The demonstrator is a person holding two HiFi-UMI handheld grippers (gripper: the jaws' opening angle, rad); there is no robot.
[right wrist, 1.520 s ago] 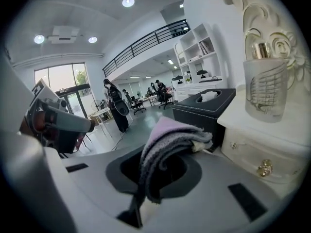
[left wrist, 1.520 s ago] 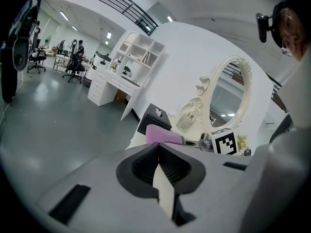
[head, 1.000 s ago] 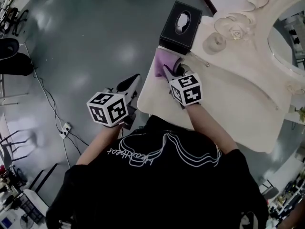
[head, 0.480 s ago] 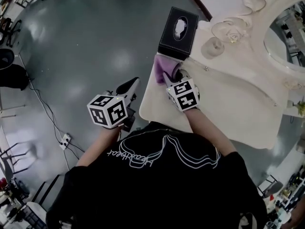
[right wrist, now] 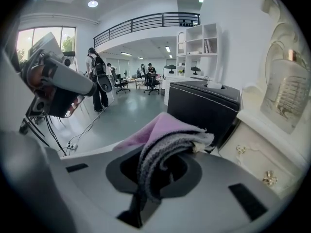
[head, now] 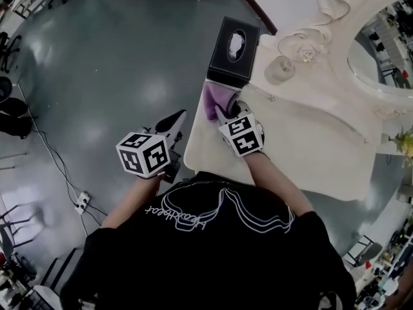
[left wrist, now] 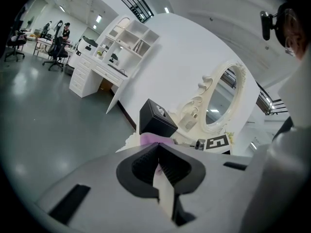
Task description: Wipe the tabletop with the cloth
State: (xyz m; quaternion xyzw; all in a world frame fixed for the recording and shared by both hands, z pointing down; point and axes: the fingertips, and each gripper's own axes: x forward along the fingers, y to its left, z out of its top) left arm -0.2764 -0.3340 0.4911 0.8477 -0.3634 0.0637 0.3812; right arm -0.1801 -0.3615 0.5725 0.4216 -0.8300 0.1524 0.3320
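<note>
Right gripper view showed the right gripper (right wrist: pixel 159 168) pinching the folded purple cloth (right wrist: pixel 165 132); head view alone placed the cloth on the bench (head: pixel 310 144) at its left corner, long axis pointing away toward the black box (head: pixel 233 42); left gripper (left wrist: pixel 158 165) was pressed together, empty, beside the bench.

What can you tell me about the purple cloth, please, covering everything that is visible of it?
The cloth is pale purple and soft-looking, with a greyish weave where it folds over. It is bunched, not spread flat; the right gripper is shut on the fold, and the rest spills out ahead of the jaws. It rests on the cream tabletop at its left edge, close to the black box; whether it touches the box is unclear.
</note>
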